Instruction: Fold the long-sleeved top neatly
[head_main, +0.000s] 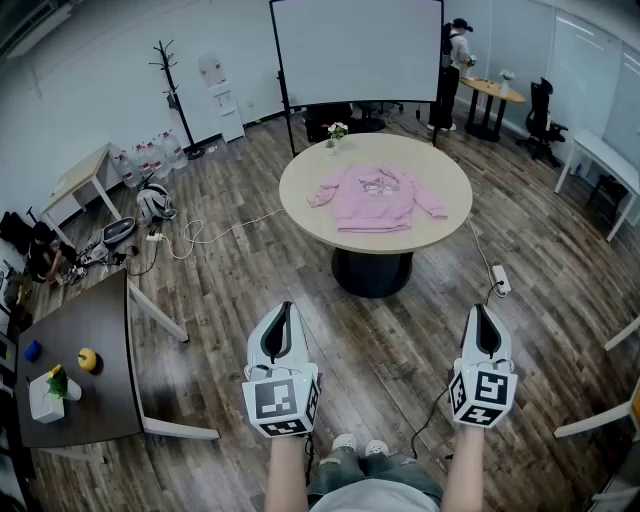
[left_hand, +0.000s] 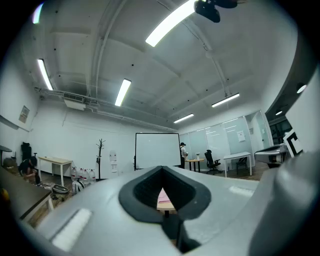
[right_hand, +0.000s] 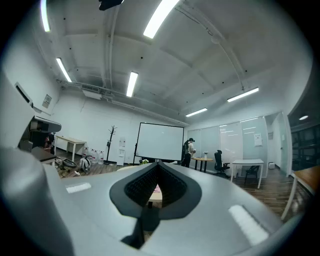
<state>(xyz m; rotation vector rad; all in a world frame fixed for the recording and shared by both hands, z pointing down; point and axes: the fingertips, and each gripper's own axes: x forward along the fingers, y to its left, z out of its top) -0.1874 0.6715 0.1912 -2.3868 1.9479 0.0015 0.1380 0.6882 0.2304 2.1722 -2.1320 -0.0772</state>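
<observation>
- Left gripper (head_main: 284, 322): jaws pressed together, empty; held low over the floor, apparently only in approach.
- Right gripper (head_main: 485, 322): likewise closed and empty, level with the left.
- Long-sleeved top (head_main: 378, 196): pink, spread flat with sleeves out on the round table (head_main: 300, 200), well ahead; laid open, seemingly for folding.
- Projection screen (head_main: 357, 50): behind the table.
</observation>
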